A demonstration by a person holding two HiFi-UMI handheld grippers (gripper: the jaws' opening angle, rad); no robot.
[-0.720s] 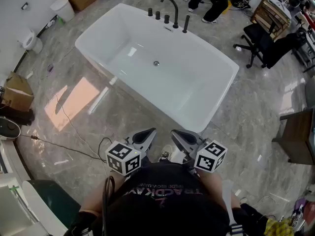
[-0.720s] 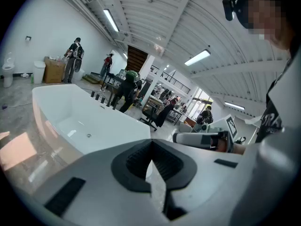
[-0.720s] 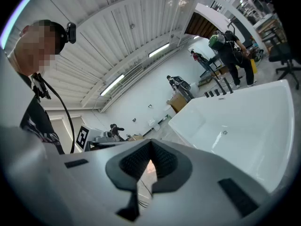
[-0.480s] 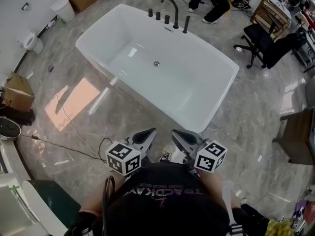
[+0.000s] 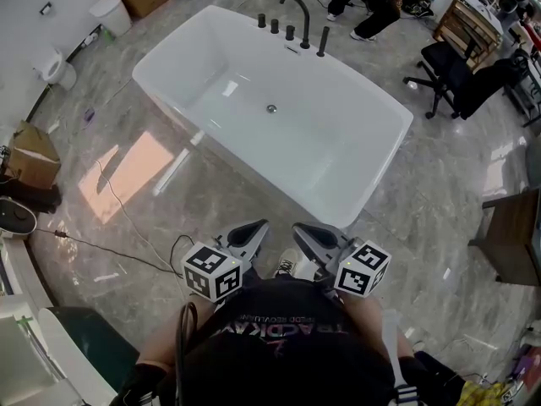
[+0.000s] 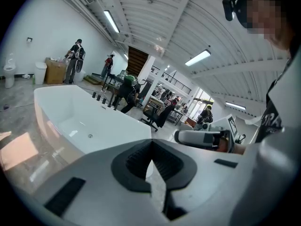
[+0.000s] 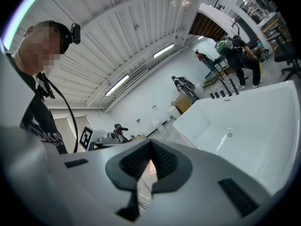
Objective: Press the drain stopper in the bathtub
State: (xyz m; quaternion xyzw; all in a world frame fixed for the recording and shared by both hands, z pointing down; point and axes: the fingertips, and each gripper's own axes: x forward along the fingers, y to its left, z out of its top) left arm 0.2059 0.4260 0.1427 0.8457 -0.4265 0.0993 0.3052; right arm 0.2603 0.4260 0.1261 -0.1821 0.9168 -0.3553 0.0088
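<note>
On the floor of the white bathtub (image 5: pixel 355 142), the drain stopper (image 5: pixel 271 108) lies near the faucet (image 5: pixel 303 30) side, well apart from both tongs. By the person's (image 5: pixel 279 345) chest, the left tongs (image 5: pixel 256 227) and right tongs (image 5: pixel 300 228) are pinched together, empty.

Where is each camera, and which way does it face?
Head view: on the head, looking steeply down at the bathtub; torso, left tongs, right tongs show.
Left gripper view: on the left tongs, facing the bathtub; shut jaws, torso show.
Right gripper view: on the right tongs, facing likewise; same parts show.
All share the drain stopper.
</note>
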